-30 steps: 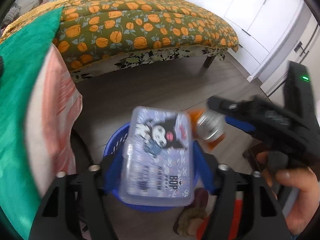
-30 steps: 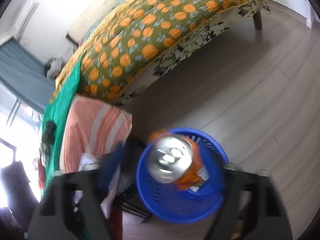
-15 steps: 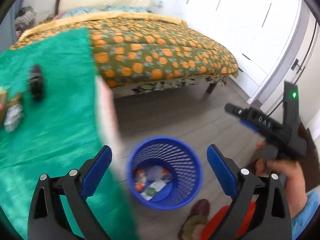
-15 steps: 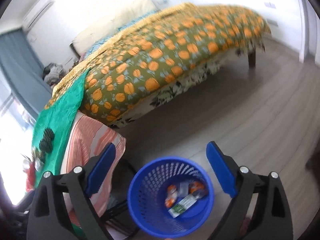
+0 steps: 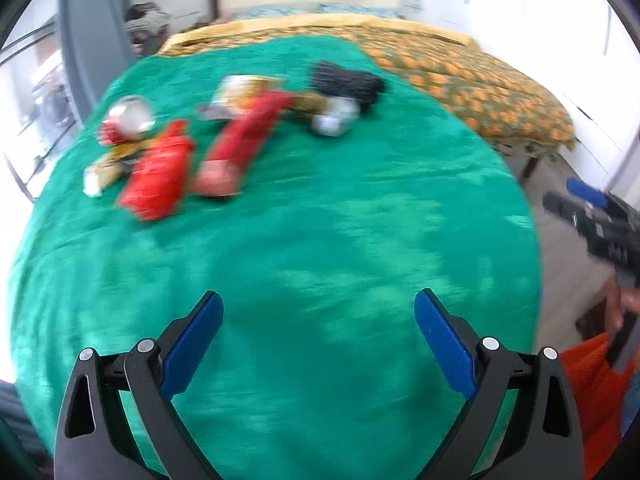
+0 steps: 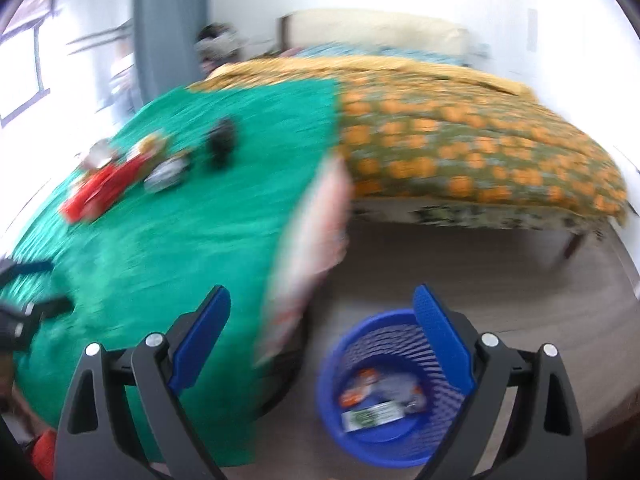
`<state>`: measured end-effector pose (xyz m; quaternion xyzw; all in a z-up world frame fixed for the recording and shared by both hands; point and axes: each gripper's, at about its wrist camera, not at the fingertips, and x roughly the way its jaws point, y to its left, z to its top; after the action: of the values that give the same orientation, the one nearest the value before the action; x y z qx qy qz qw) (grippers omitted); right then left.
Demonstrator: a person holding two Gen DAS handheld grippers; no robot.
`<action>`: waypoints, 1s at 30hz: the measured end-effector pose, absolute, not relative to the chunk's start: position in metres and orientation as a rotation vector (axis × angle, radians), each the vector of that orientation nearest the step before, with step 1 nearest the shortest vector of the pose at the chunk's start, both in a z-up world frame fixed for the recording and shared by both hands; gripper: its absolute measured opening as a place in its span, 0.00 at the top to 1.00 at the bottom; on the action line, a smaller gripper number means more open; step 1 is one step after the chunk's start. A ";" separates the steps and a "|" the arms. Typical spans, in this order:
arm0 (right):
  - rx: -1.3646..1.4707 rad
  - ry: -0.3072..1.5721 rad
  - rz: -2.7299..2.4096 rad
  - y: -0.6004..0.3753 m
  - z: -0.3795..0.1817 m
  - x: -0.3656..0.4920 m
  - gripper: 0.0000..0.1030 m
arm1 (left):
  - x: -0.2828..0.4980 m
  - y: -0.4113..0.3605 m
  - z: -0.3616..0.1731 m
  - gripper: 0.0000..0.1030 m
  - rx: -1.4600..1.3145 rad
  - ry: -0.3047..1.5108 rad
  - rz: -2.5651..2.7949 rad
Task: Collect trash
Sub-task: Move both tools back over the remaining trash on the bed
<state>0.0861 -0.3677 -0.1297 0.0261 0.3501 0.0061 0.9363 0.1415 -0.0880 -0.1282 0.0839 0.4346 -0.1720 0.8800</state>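
Note:
My left gripper (image 5: 319, 340) is open and empty above the green cloth (image 5: 320, 240) on the table. Trash lies at the far side: a red packet (image 5: 154, 176), a long red wrapper (image 5: 240, 140), a red can (image 5: 128, 120), a crumpled silver wrapper (image 5: 336, 118) and a black object (image 5: 348, 80). My right gripper (image 6: 322, 336) is open and empty, over the table edge. The blue mesh bin (image 6: 360, 360) stands on the floor below it, holding an orange can (image 6: 358, 388) and wrappers. The same trash shows blurred in the right wrist view (image 6: 104, 188).
A bed with an orange-patterned quilt (image 6: 480, 148) stands behind the table. A striped orange cloth (image 6: 312, 248) hangs off the table edge. White cupboards (image 5: 560, 40) line the right wall. The other gripper shows at the right edge (image 5: 592, 220).
Both grippers let go of their loads, the plastic box and the orange can, over the blue bin. They then swung left and up toward the green table, both open.

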 end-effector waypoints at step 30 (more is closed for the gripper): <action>-0.015 0.895 0.146 -0.203 -0.144 0.188 0.12 | 0.200 0.049 -0.122 0.06 -0.038 0.872 -0.276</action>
<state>0.1875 -0.2030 -0.1436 -0.0075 0.4324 0.0708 0.8989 0.1999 0.0494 -0.1216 -0.0182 0.4210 -0.1331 0.8971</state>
